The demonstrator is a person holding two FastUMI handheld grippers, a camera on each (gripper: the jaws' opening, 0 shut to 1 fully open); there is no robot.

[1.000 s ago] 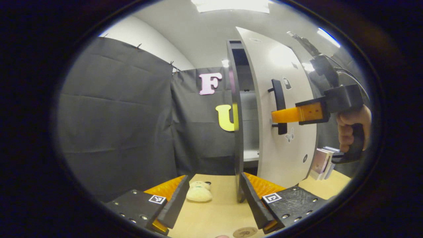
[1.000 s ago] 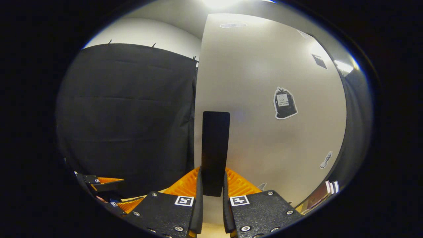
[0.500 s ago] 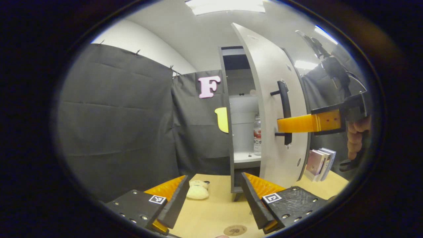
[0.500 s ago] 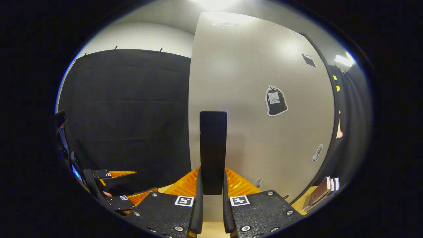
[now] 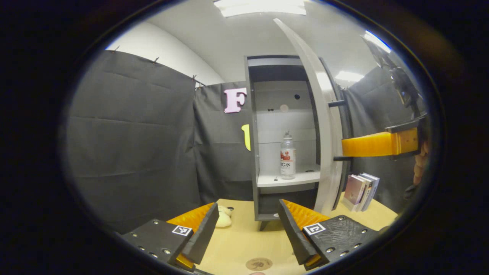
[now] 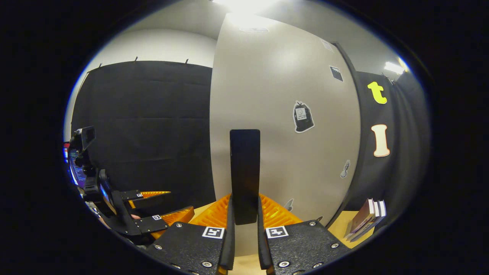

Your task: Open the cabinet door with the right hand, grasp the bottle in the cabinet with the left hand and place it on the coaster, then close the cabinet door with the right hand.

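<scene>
Booth was draped in black cloth (image 5: 130,133) with white wall (image 5: 160,46) above it, ceiling light (image 5: 263,7) overhead, and a pale wood worktop (image 5: 244,240) sat right under the jaws.

The bottle (image 5: 287,156) on the cabinet shelf (image 5: 288,178) carries a red-and-white label with printed characters, too small to make out. The cabinet door (image 6: 282,126) bears a sticker (image 6: 303,117) shaped like a tied dark bag with a small white tag of tiny, illegible print. The books (image 5: 359,187) beside the cabinet show no readable titles.
</scene>
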